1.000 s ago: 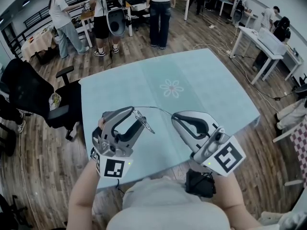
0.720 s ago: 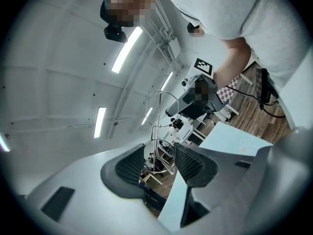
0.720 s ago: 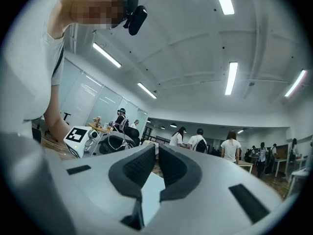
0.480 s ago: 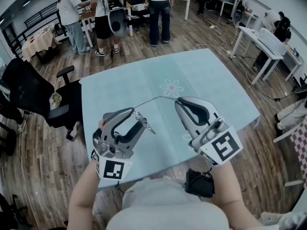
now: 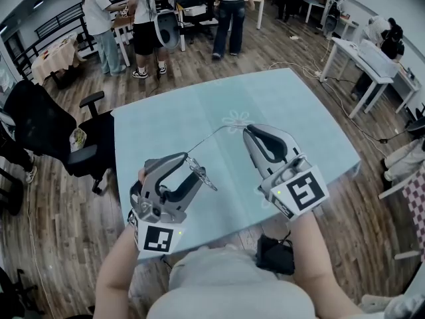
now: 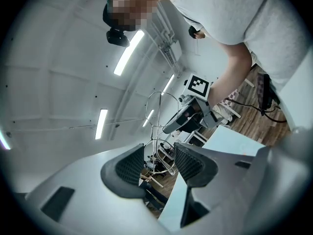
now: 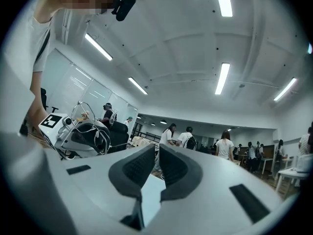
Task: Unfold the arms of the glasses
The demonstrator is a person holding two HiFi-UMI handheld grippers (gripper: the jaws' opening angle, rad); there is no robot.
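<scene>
- The glasses (image 5: pixel 204 177) are gripped by the left tongs (image 5: pixel 193 165).
- One arm (image 5: pixel 216 137) is pinched in the narrow right tongs (image 5: pixel 248 131); unfolding seems under way.
- Next, a gentle outward swing is needed.

Open-plan office, white desks (image 5: pixel 364 56), swivel chair (image 5: pixel 41 126), wood floor (image 5: pixel 60 234); strip lights (image 7: pixel 222 77)

my right gripper (image 5: pixel 248 133) has swung away from me across the pale blue tablecloth (image 5: pixel 159 125). its tip now sits just beside the printed flower (image 5: pixel 234 119), where before it lay nearer the close edge. with it the slim wire arm (image 5: pixel 216 137) of the thin metal-framed glasses (image 5: pixel 200 171) has pivoted outward — slanting up and away instead of lying crosswise. behind, the person in a white top and light trousers (image 5: pixel 101 22) has stepped rightward.
</scene>
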